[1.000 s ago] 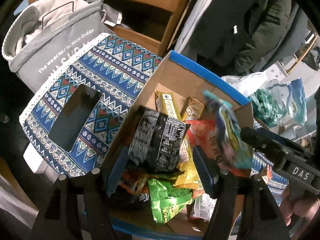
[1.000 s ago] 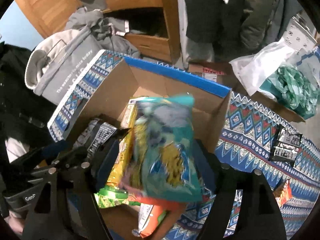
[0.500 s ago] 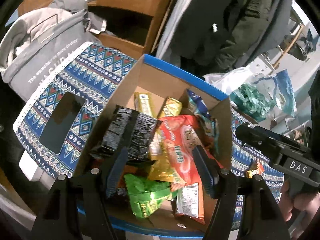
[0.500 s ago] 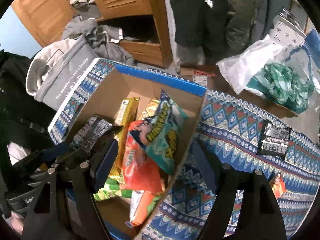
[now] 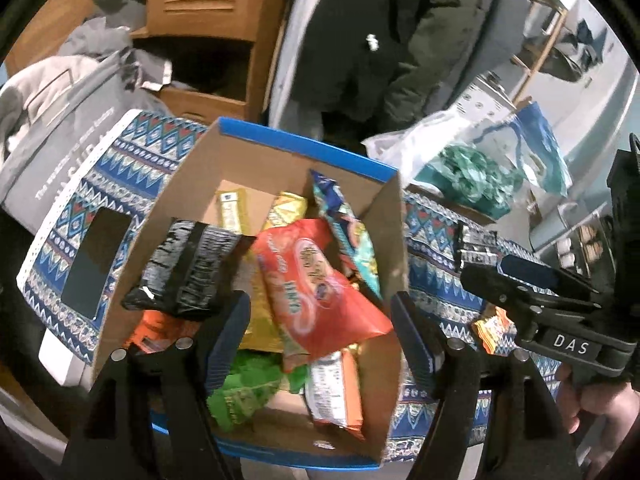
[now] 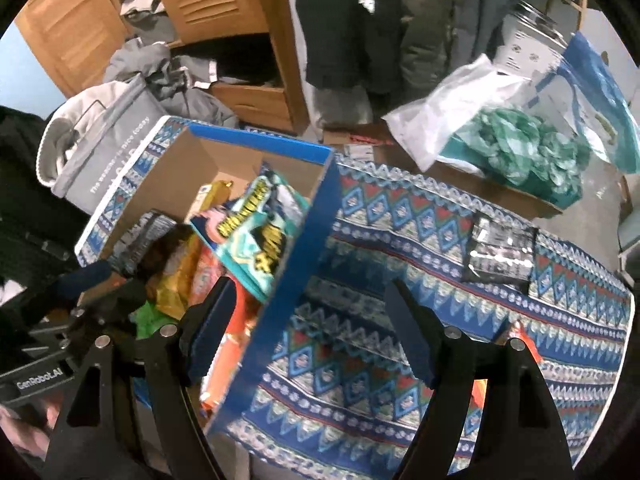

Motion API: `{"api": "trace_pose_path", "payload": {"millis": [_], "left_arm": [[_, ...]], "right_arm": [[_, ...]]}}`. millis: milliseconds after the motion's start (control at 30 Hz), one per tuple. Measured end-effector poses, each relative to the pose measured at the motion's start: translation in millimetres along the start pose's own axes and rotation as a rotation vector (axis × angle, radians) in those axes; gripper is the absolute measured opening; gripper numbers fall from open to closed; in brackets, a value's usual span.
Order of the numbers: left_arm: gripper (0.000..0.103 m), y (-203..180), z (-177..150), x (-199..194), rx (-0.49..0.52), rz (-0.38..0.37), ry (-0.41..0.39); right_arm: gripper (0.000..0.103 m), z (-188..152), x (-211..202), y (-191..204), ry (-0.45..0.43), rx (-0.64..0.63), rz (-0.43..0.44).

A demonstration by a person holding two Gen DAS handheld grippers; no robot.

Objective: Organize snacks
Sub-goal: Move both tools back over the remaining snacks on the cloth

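Observation:
A cardboard box [image 5: 288, 148] with a blue rim stands on the patterned cloth and holds several snack packets. A black packet [image 5: 188, 268] leans on its left wall. A red-orange packet [image 5: 316, 292] lies in the middle, and a teal chip bag [image 6: 256, 236] lies by the right wall. My left gripper [image 5: 320, 340] hovers over the box; its jaws are opening with nothing pressed between them. My right gripper [image 6: 308, 332] hangs open and empty above the box's right wall [image 6: 288, 280]. A black packet [image 6: 500, 252] and an orange packet [image 6: 520, 336] lie on the cloth to the right.
A grey fabric bin [image 6: 100, 148] stands left of the box, with wooden drawers [image 6: 248, 100] behind it. A white plastic bag [image 6: 460, 112] with green contents sits at the back right. A dark phone-like slab [image 5: 96, 256] lies on the cloth at left. A person in dark clothes [image 5: 380, 40] stands beyond the table.
The teal chip bag left my right gripper and dropped into the box. Both grippers drew back and to the right. The left jaws widened.

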State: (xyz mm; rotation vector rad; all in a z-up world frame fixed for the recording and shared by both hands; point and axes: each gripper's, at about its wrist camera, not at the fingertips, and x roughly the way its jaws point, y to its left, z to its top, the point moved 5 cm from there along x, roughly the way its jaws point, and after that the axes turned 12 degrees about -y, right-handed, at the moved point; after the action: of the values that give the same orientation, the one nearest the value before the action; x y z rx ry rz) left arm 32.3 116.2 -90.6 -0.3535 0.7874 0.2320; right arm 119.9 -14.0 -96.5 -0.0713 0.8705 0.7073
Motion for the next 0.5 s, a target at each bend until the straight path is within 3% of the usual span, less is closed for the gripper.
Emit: {"api": "trace_pose_path", "payload": {"millis": [500], "left_arm": [[0.074,-74,-18,8,0.152,-0.051,0.019]], "right_arm": [[0.081,-35,-21,-81,0.009,0.099,-0.086]]}}
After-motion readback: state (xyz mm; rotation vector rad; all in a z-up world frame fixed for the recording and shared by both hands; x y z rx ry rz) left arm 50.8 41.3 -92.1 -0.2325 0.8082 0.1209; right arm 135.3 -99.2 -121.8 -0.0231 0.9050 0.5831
